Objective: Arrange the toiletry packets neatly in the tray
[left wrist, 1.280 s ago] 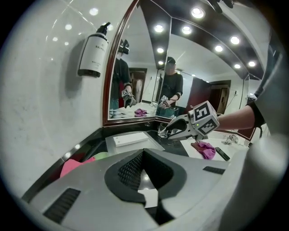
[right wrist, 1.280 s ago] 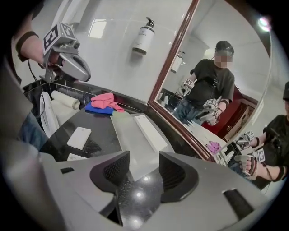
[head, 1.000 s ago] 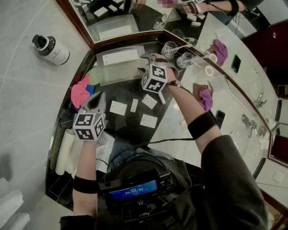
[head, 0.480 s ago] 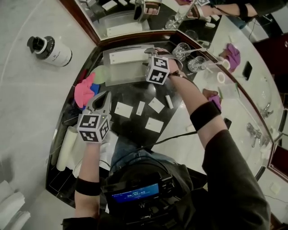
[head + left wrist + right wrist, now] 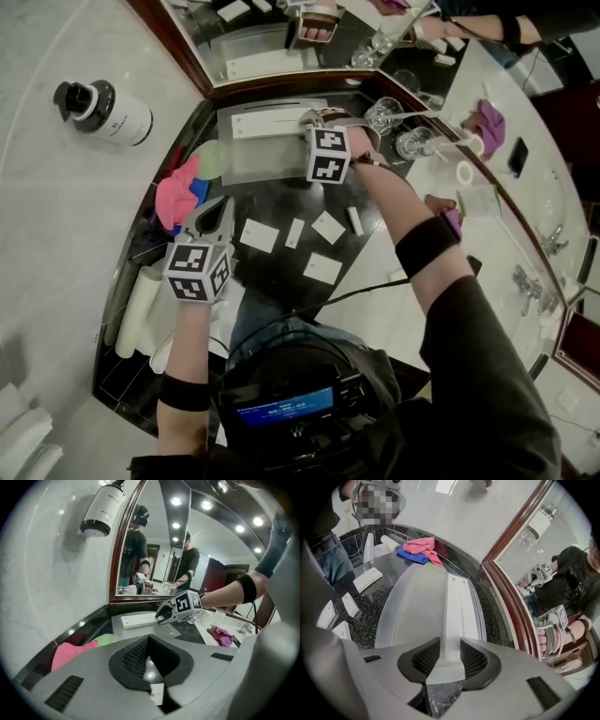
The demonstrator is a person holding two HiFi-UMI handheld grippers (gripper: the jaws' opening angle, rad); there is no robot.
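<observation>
A frosted tray (image 5: 267, 155) lies on the black counter below the mirror, with a long white box (image 5: 272, 120) along its far side. My right gripper (image 5: 307, 120) points steeply down at that box's right end. Its jaws have just been closing, and in the right gripper view (image 5: 450, 656) the pads sit against both sides of the box (image 5: 453, 606). Several flat white packets (image 5: 260, 235) (image 5: 327, 227) (image 5: 322, 269) lie loose on the counter nearer me. My left gripper (image 5: 223, 206) hovers left of them, shut and empty; a packet (image 5: 157, 693) shows on the counter under its jaws (image 5: 149, 641).
Pink (image 5: 173, 192) and blue (image 5: 198, 191) cloths and a pale green item (image 5: 214, 157) lie left of the tray. Two glasses (image 5: 384, 114) stand to its right, with a purple cloth (image 5: 487, 117) beyond them. A rolled white towel (image 5: 136, 314) lies at the counter's left edge. A dispenser bottle (image 5: 103, 108) hangs on the wall.
My right gripper has sunk over the tray's far right side onto the long white box, and its jaws have narrowed around it. The left gripper has barely moved.
</observation>
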